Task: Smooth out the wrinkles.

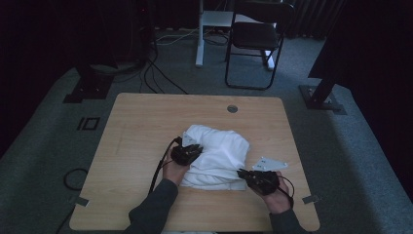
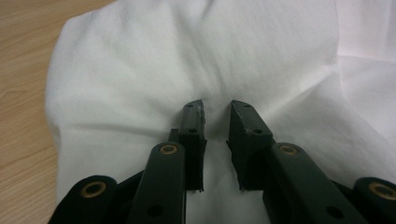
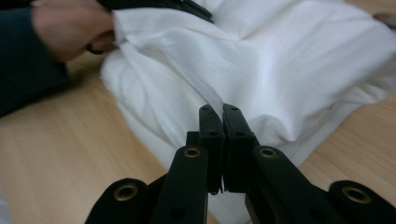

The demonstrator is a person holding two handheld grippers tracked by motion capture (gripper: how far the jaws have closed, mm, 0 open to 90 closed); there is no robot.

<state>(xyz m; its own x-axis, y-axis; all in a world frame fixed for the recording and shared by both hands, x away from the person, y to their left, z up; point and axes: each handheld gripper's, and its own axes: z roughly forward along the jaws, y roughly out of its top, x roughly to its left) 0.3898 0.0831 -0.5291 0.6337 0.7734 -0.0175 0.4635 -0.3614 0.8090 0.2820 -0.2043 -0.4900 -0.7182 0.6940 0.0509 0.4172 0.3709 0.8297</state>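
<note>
A white cloth (image 1: 219,155) lies bunched and partly folded in the middle of the wooden table (image 1: 141,126). My left gripper (image 1: 189,152) rests on the cloth's left part. In the left gripper view it (image 2: 217,109) is open, its jaws a short gap apart over the white cloth (image 2: 196,60), with nothing pinched. My right gripper (image 1: 245,174) is at the cloth's near right corner. In the right gripper view it (image 3: 223,109) is shut on a thin fold of the cloth (image 3: 280,65). The other hand (image 3: 70,28) shows at the cloth's far side.
A round cable hole (image 1: 232,108) sits at the table's far edge. Small tape tabs (image 1: 310,199) mark the near corners. A black folding chair (image 1: 255,36) and a white desk leg (image 1: 198,39) stand on the carpet beyond. Bare wood surrounds the cloth.
</note>
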